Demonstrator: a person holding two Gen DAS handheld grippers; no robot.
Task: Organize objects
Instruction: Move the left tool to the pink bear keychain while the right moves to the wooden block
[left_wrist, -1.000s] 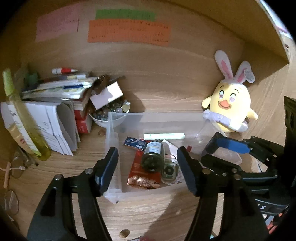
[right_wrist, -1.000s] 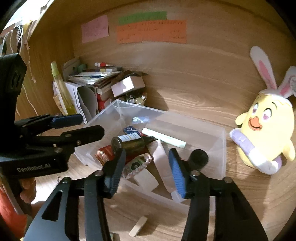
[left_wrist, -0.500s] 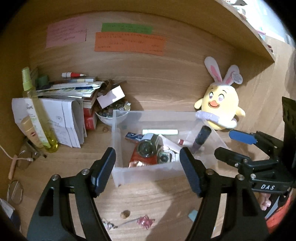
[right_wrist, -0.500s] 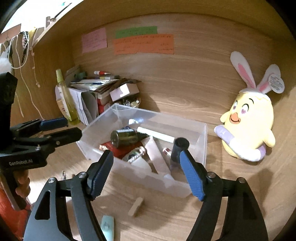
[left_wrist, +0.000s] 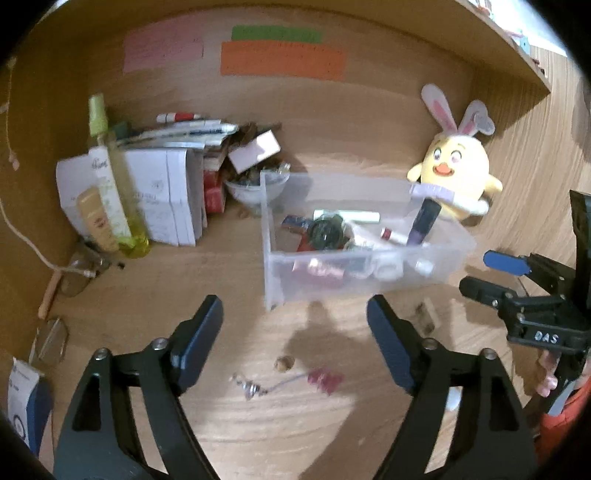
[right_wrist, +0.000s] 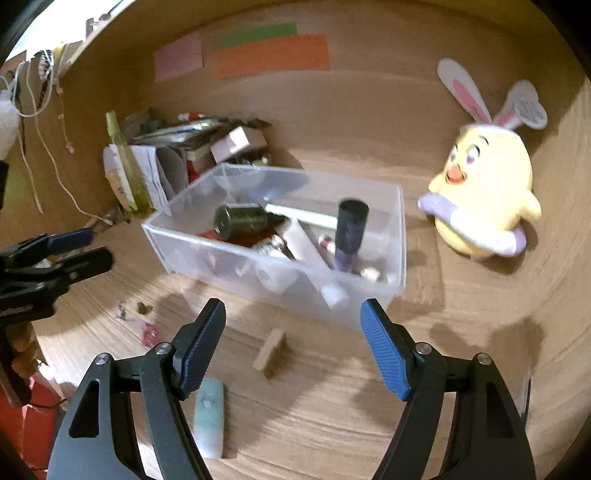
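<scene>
A clear plastic bin (left_wrist: 436, 258) (right_wrist: 184, 243) stands on the wooden desk with a dark jar (right_wrist: 240, 218), a dark tube (right_wrist: 350, 236) leaning upright and several small cosmetics inside. My left gripper (left_wrist: 295, 332) is open and empty, in front of the bin. My right gripper (right_wrist: 293, 339) is open and empty, in front of the bin's near wall. On the desk lie a small wooden block (right_wrist: 269, 354), a pale green clip (right_wrist: 209, 421), a pink charm (left_wrist: 325, 378) and a small brown bit (left_wrist: 283, 363).
A yellow bunny-eared plush (left_wrist: 458, 177) (right_wrist: 484, 199) sits right of the bin. Books, papers, a bowl of small items (left_wrist: 255, 184) and a yellow spray bottle (left_wrist: 114, 192) crowd the back left. Glasses (left_wrist: 51, 339) lie at the left edge.
Both grippers have pulled back from over the bin toward the desk front. The dark tube that the right gripper held over the bin now leans inside it; right jaws have opened wide.
</scene>
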